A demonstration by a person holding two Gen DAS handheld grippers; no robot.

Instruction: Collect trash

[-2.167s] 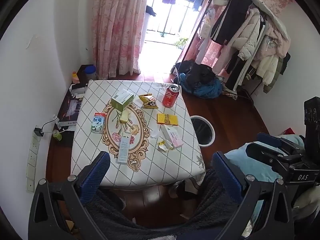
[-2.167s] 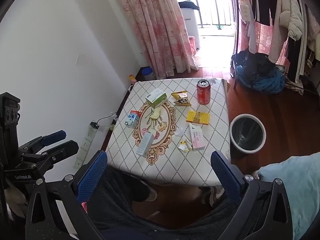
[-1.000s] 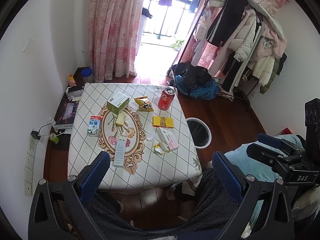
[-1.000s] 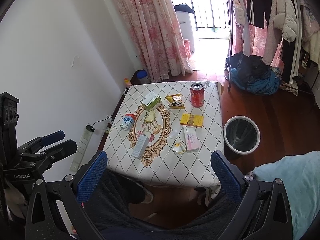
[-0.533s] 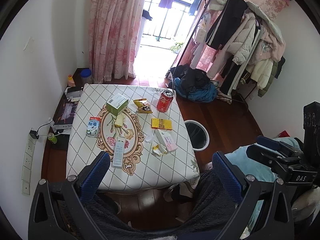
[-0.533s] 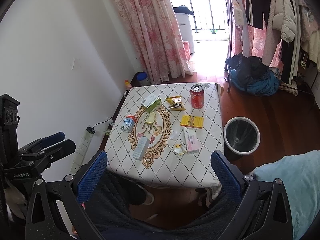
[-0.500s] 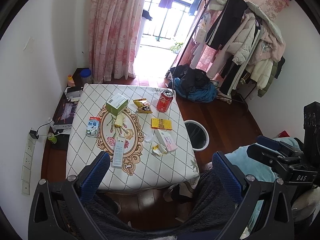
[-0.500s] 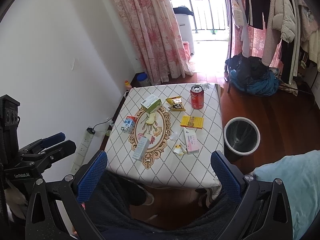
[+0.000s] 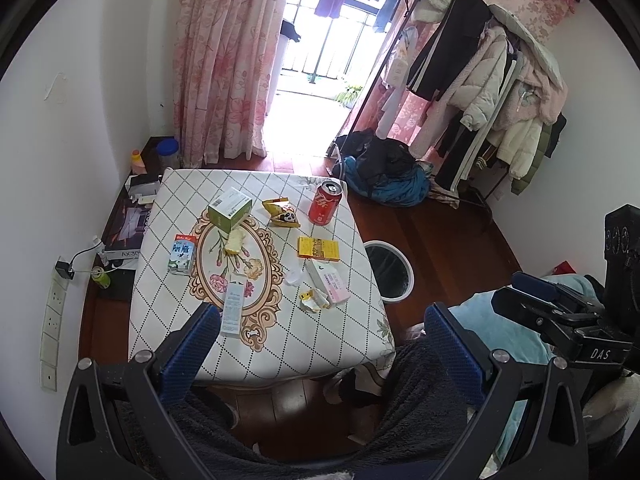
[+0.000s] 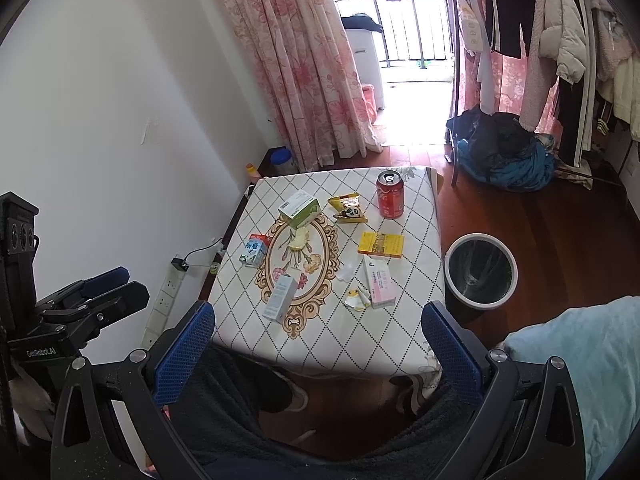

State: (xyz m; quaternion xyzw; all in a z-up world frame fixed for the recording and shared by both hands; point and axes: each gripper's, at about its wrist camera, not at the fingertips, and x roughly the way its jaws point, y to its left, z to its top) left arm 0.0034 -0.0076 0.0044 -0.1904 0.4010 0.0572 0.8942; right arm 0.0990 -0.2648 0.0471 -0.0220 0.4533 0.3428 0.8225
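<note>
Diamond-patterned tablecloth [image 10: 332,344] bore light, crushable red aluminium can [image 10: 390,195], best gripped mid-body; both grippers [image 9: 318,344] [image 10: 318,340] hung released, empty.

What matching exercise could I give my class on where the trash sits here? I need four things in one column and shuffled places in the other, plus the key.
Column 1
1. red soda can
2. milk carton
3. trash bin
4. yellow flat box

Column 2
A. on the floor beside the table
B. far corner of the table on the bin side
C. between the can and the pink-and-white box
D. table edge toward the white wall, beside the oval floral print

Pairs: 1-B, 2-D, 3-A, 4-C
</note>
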